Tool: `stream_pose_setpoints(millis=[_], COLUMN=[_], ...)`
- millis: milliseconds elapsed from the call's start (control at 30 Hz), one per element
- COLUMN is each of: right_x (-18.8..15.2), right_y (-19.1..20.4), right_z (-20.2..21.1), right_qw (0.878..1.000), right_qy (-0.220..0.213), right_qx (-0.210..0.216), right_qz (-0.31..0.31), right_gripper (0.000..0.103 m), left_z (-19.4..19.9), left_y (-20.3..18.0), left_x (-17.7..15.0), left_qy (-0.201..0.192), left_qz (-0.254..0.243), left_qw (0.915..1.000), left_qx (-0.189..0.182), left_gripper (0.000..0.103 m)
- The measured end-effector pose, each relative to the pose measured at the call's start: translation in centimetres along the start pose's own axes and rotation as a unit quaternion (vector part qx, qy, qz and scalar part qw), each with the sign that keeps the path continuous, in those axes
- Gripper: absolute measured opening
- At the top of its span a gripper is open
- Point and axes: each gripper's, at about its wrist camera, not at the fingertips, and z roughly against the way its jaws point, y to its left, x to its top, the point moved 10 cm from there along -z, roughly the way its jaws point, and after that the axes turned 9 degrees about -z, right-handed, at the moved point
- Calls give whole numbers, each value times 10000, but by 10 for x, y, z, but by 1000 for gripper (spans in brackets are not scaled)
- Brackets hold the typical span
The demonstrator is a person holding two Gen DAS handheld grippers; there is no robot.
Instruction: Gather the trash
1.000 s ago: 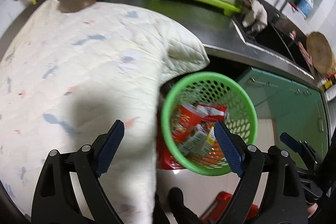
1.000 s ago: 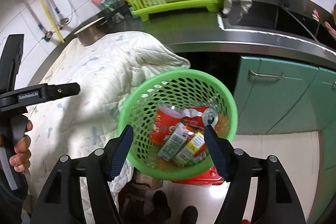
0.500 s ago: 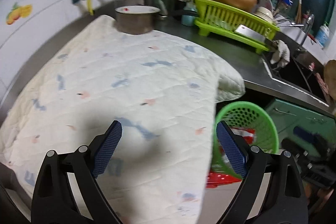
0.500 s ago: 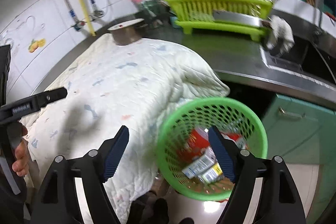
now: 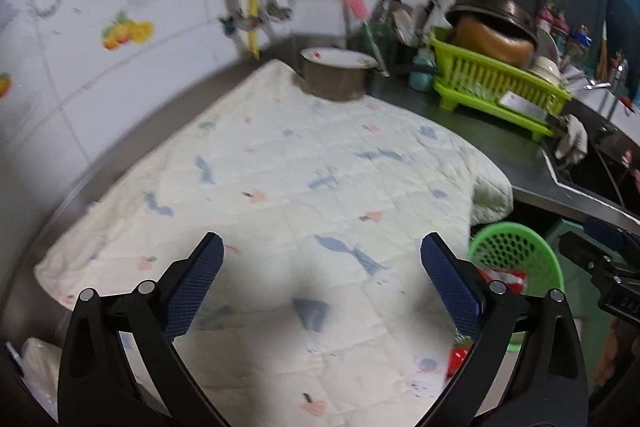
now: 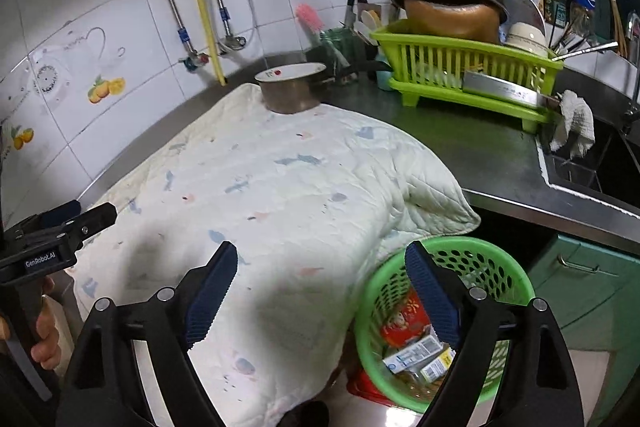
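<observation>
A green perforated basket (image 6: 500,259) stands on the floor beside the counter, and in the left wrist view the basket (image 5: 516,255) sits at the lower right. Inside lie a red packet (image 6: 404,319) and small drink cartons (image 6: 416,353). My left gripper (image 5: 320,251) hovers over the quilt, its jaws opening wide with nothing between them. My right gripper (image 6: 322,255) hangs above the quilt's edge and the basket rim, its jaws also opening and empty.
A white patterned quilt (image 6: 280,195) covers the steel counter. Behind it stand a lidded pot (image 6: 290,91), a lime dish rack (image 6: 460,67) with an upturned wok, a rag (image 6: 572,123) and a sink (image 6: 592,163). Green cabinets (image 6: 592,287) are below.
Both views have swung up and away from the basket onto the quilt and wall. Both pairs of jaws stand wider apart than before.
</observation>
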Motion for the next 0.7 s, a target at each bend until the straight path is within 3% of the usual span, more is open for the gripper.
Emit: stream_pose_setpoints(millis=[67, 367, 700], right_x=[1, 6, 16], right_y=[6, 18, 38], right_z=[2, 9, 18], right_qw=[10000, 9998, 9988], right_qy=[-16, -99, -276], right_qx=[22, 102, 221], right_qz=[62, 133, 327], right_gripper=[85, 86, 89], left_z=[6, 21, 35], left_y=[1, 20, 33], left_x=[1, -2, -5], left_qy=[-63, -173, -377], left_qz=[42, 129, 329], left_qw=[9999, 9994, 9984], left_qx=[-67, 260, 254], left_gripper=[98, 98, 98])
